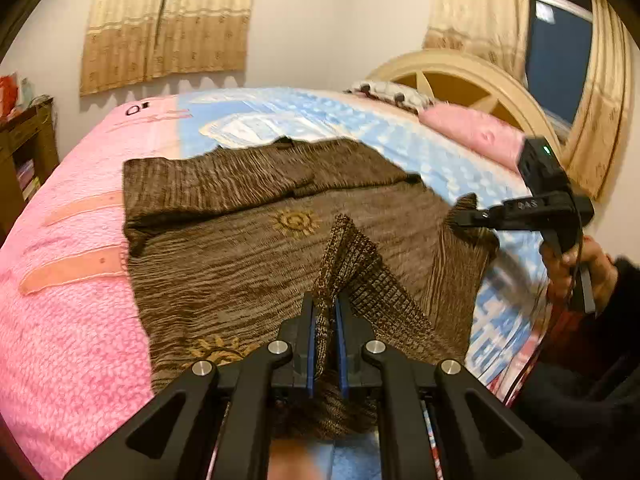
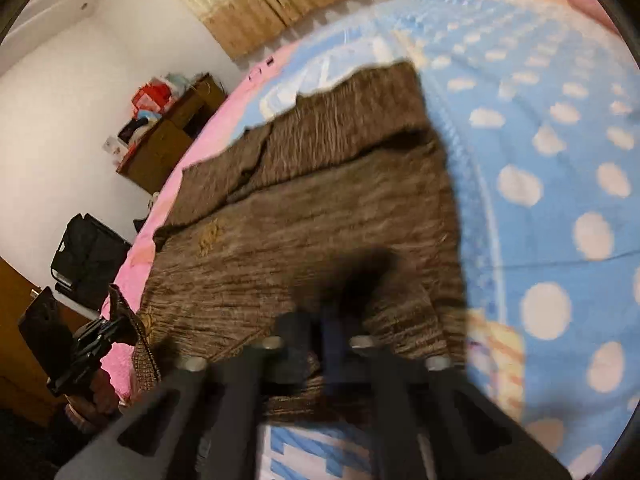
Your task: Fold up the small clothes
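at the bottom centre of the left wrist view, the left claw [image 1: 326,312] is pinched tight on a raised fold of the sweater [image 1: 248,240], its blue pads [image 1: 311,344] pressed against the knit from both sides. the gripped hem stands up in a peak just above the fingertips. the rest of the brown sweater lies spread across the middle of the frame on the bed [image 1: 72,300], with a sleeve folded over its upper left part and a gold sun motif [image 1: 296,222] near the centre.

at the right edge of that view, the right claw [image 1: 466,218] grips the sweater's right corner and lifts it off the bed; a hand [image 1: 576,268] holds its handle just below.

in the right wrist view the right claw [image 2: 332,320] at the bottom centre is heavily blurred, with brown cloth bunched between its fingers. the left claw [image 2: 120,320] appears at the lower left, holding the opposite edge of the sweater [image 2: 320,200].

the bed cover is pink on the left and blue with white dots [image 2: 560,160] on the right. farther back, a pink pillow [image 1: 476,132] sits at the upper right, in front of a round headboard [image 1: 460,76]. curtains [image 1: 168,24] hang on the far wall, and a wooden cabinet [image 1: 24,152] stands at the left edge.
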The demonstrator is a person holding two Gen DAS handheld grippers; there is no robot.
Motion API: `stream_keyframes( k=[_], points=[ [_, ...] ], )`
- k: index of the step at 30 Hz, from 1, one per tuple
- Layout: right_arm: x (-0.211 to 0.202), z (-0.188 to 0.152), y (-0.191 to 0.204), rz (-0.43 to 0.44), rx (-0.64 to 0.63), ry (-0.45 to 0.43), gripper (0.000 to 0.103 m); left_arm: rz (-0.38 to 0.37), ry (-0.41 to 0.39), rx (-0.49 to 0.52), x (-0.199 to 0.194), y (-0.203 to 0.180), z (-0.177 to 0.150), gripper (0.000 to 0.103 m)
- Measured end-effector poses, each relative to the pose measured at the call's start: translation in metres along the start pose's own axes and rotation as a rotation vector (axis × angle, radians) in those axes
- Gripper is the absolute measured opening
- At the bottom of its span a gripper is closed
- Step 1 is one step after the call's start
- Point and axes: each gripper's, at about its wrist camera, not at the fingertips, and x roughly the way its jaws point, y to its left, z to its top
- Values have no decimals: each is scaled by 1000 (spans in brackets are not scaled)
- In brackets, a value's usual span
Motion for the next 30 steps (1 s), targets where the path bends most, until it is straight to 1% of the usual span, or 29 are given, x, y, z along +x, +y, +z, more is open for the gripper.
stream_keyframes(
  k=[1,2,5,6,7,8,11,15,17,18,19,20,21,22,23,24,25,26,27,29,30],
  points=[
    [-6,-1,-1,18,8,-17,8,-7,-20,-30,-4,4,2,8],
    [-17,-2,-3,57,36,-50,8,-17,-49,-71,-11,10,4,8],
    [-48,1,-13,148,130,-143,8,-14,-128,-173,-30,29,12,8],
    [-57,4,-17,177,156,-173,8,-4,-137,-183,-33,32,15,8],
    [-62,6,-17,196,173,-192,8,21,-150,-185,-36,35,17,8],
    [-68,9,-18,200,185,-211,8,35,-157,-181,-37,36,18,8],
    [-75,15,-12,135,140,-230,8,45,-165,-196,-38,40,15,7],
    [-63,16,-12,121,142,-199,8,70,-164,-235,-34,47,13,5],
    [-52,27,-12,94,130,-188,8,81,-167,-276,-31,55,15,5],
    [-50,32,-15,99,133,-187,8,86,-168,-288,-30,59,15,5],
    [-46,40,-18,111,135,-188,8,112,-159,-296,-25,63,16,5],
    [-37,51,-19,105,120,-186,9,143,-141,-295,-22,64,16,5],
    [-33,55,-21,65,103,-185,11,162,-126,-295,-19,66,16,5],
    [-28,59,-23,9,93,-184,12,162,-117,-297,-17,67,14,5],
    [-25,62,-27,-23,96,-179,15,151,-110,-300,-16,68,11,5],
    [-24,62,-31,-19,106,-167,21,146,-102,-301,-15,69,7,5],
    [-26,60,-33,-11,106,-166,25,144,-100,-299,-15,70,4,5],
    [-31,55,-33,-15,86,-174,36,142,-98,-298,-14,71,-1,5],
    [-36,48,-30,-46,48,-186,52,143,-95,-299,-13,72,-3,5],
    [-41,36,-22,-120,-37,-202,71,145,-80,-312,-9,76,-6,5],
    [-39,31,-19,-146,-79,-192,72,144,-72,-324,-6,78,-7,5]
  ],
)
